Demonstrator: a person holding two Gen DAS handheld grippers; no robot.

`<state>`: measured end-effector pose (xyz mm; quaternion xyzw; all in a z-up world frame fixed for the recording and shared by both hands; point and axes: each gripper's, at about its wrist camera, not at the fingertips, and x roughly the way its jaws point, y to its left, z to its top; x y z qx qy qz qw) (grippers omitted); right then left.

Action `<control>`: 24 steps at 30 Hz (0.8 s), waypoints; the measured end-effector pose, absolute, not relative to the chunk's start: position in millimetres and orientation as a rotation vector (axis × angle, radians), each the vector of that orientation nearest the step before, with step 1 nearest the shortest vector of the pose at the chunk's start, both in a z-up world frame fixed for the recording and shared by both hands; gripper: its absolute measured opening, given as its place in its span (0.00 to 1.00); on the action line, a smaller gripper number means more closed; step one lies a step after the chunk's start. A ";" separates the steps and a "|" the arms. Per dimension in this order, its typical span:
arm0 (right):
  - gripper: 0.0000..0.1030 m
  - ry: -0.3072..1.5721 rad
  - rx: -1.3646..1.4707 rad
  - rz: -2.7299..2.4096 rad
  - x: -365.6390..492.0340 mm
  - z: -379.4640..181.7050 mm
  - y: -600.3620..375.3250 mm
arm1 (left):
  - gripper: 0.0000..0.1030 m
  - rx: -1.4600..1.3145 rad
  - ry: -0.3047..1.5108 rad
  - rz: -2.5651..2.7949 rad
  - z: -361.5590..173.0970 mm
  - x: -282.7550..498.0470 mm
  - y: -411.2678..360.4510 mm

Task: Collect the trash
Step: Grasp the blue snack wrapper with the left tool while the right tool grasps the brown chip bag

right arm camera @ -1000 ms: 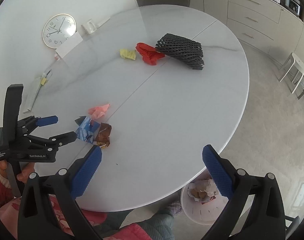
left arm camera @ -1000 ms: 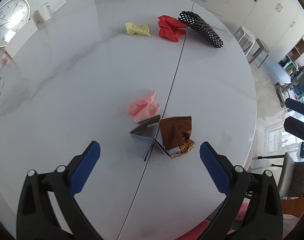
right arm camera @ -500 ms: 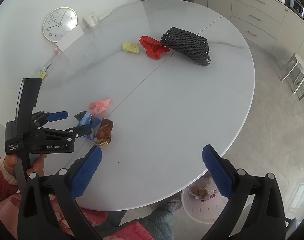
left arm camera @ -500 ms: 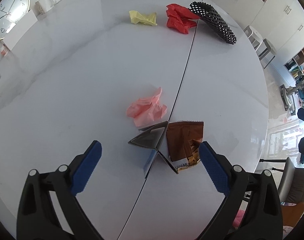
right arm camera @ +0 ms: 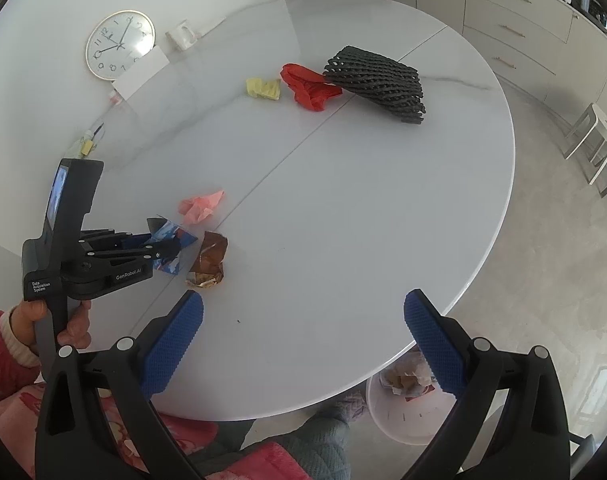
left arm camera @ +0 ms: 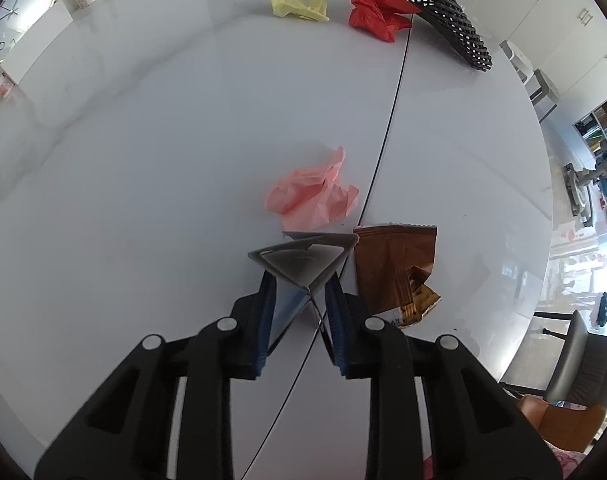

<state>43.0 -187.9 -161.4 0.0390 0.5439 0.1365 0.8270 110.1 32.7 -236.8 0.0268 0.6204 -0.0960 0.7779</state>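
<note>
One wrapper pinched — the left gripper (left arm camera: 299, 300) has just closed on the blue wrapper (left arm camera: 303, 260) at the table (left arm camera: 143, 160) seam.
The bin (right arm camera: 407, 420) sits on the floor beside the right gripper (right arm camera: 303, 340), which hangs wide open and empty — nearer it.

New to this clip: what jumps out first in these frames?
The left gripper has just closed its blue fingers on a silver-lined blue wrapper at the near side of the white round table, with crumpled pink paper and a brown snack bag right beside it. Across the table lie yellow paper, red paper and a black foam net. The right gripper hangs open over the near edge.
</note>
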 end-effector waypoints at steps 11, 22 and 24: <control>0.97 1.221 0.029 0.392 60.0 -206.1 -121.8 | 0.23 0.045 1.300 -0.242 -207.2 93.5 54.9; 0.97 1.259 -0.038 0.324 87.9 -237.9 -58.4 | 0.23 0.055 1.259 -0.235 -185.9 83.6 84.9; 0.97 1.264 -0.051 0.305 91.5 -241.8 -52.4 | 0.23 0.067 1.262 -0.239 -186.3 82.8 90.6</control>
